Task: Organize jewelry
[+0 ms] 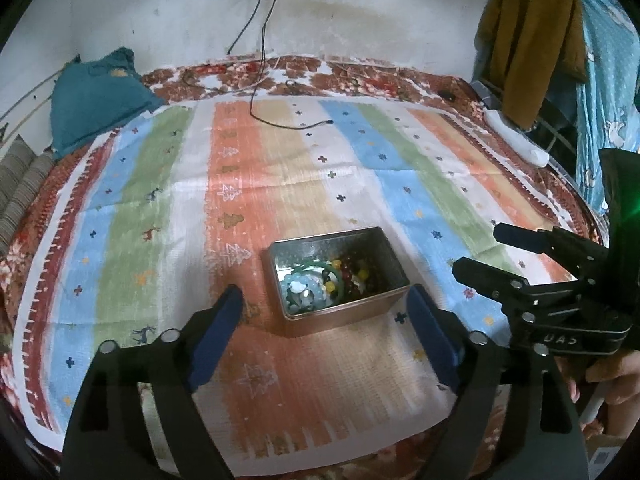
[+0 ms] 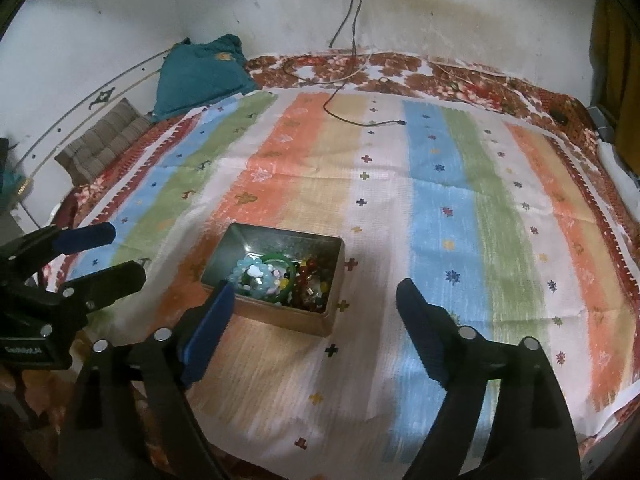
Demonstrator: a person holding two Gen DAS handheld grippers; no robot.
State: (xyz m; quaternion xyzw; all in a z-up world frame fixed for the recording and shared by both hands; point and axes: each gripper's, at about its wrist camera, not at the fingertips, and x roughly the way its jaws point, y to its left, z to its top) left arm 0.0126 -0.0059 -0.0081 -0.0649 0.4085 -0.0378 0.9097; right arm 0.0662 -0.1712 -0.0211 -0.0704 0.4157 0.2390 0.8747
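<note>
Tin (image 1: 352, 312) between left claw (image 1: 326, 300) tips

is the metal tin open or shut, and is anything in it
Open: the metal tin shows no lid on top, so its inside is in plain view. It holds beaded bracelets and a green bangle, piled toward one end.

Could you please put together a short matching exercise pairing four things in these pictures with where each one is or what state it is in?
Things:
1. rectangular metal tin
2. green bangle
3. teal cushion
4. left tool

Places or states:
A. against the wall, at the far left corner of the bed
B. open, with nothing between its blue pads
C. on the striped cloth, lid off
D. inside the tin, among the beads

Pairs: 1-C, 2-D, 3-A, 4-B
</note>
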